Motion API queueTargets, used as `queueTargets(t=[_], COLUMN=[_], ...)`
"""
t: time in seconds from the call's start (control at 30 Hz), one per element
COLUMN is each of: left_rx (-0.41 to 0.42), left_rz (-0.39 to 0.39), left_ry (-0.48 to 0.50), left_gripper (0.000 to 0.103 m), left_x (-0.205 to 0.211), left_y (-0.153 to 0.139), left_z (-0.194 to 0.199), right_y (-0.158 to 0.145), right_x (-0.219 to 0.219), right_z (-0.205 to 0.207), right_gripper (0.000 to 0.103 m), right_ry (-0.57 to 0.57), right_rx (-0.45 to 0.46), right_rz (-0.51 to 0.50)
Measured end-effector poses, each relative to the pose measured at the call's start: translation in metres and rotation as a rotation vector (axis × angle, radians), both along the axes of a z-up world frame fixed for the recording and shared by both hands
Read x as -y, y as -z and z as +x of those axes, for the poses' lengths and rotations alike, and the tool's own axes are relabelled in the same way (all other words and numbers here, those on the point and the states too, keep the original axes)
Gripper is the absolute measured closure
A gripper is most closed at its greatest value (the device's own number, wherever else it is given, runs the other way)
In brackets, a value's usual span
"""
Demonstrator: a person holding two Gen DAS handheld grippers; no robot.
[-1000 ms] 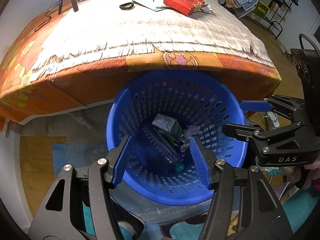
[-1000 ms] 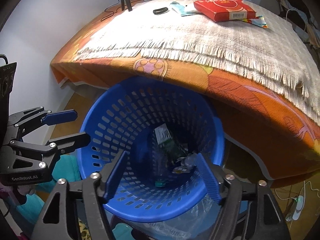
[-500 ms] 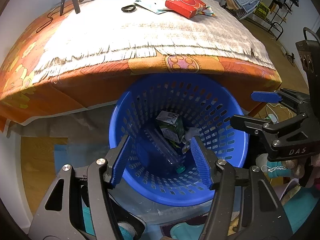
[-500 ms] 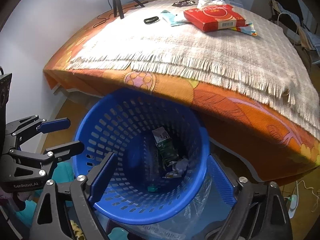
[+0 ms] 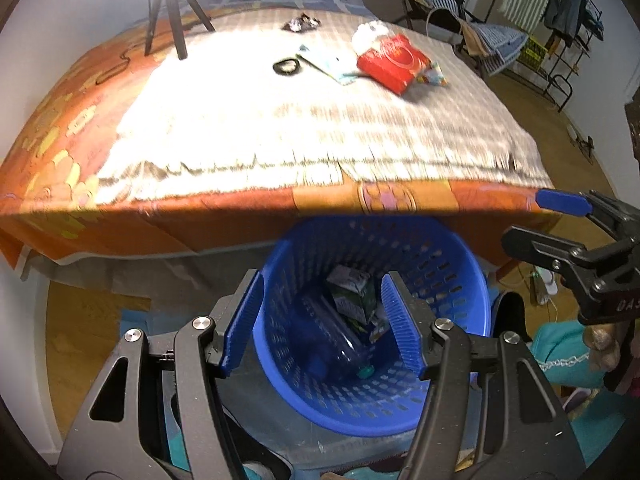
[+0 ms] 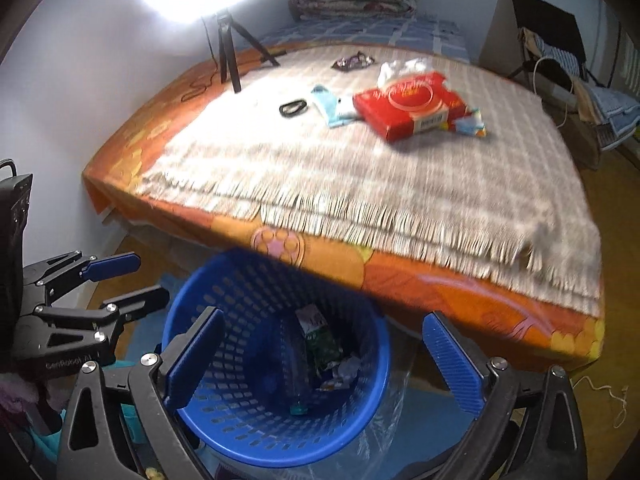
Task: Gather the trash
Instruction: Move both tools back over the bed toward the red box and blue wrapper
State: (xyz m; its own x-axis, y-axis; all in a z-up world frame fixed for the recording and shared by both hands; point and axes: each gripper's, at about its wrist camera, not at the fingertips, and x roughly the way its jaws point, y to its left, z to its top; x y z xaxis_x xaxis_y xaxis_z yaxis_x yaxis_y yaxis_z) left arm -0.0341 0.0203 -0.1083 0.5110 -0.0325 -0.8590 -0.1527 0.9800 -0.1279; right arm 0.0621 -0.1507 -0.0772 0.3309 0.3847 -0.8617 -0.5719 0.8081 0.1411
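Note:
A blue plastic basket (image 5: pixel 460 280) stands on the floor at the foot of the bed; it also shows in the right wrist view (image 6: pixel 240 280). In it lie a green carton (image 5: pixel 352 296), a clear bottle (image 5: pixel 340 344) and crumpled scraps (image 6: pixel 344 368). My left gripper (image 5: pixel 324 324) is open and empty above the basket. My right gripper (image 6: pixel 320 364) is open wide and empty above it too. On the bed lie a red box (image 6: pixel 412 104), a blue wrapper (image 6: pixel 332 106), a dark wrapper (image 6: pixel 352 62), a white tissue (image 6: pixel 400 68) and a black band (image 6: pixel 294 108).
The bed has a grey fringed blanket (image 6: pixel 400 168) over an orange sheet (image 6: pixel 460 284). A tripod (image 6: pixel 230 56) with a bright lamp stands at its far left. Chairs and a clothes rack (image 5: pixel 560 12) stand at the right.
Both grippers have risen and pulled back from the basket, so more of the bed shows. The right gripper has opened wider. The views are blurred by motion.

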Motion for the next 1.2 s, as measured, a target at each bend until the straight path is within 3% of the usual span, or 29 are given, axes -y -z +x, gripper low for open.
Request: queueTargets(t=[0.4, 0.57, 0.87, 1.2], left_rx=[0.039, 0.050, 0.098, 0.113], left_rz=[-0.018, 0.003, -0.001, -0.069], left_ry=[-0.027, -0.003, -0.012, -0.090], left_gripper=[0.040, 0.040, 0.040, 0.040], left_x=[-0.016, -0.016, -0.034, -0.067], left_y=[-0.025, -0.033, -0.050, -0.049], left_z=[0.033, 0.054, 0.102, 0.159], right_y=[-0.022, -0.029, -0.044, -0.040], right_x=[0.001, 0.007, 0.024, 0.010], right_z=[0.016, 0.035, 0.101, 0.171], right_gripper=[0.003, 0.003, 0.003, 0.003], right_ry=[0.032, 0.036, 0.178, 0.260], right_rx=[0.116, 0.137, 0.097, -0.034], right_rz=[0.008, 0.057, 0.114, 0.179])
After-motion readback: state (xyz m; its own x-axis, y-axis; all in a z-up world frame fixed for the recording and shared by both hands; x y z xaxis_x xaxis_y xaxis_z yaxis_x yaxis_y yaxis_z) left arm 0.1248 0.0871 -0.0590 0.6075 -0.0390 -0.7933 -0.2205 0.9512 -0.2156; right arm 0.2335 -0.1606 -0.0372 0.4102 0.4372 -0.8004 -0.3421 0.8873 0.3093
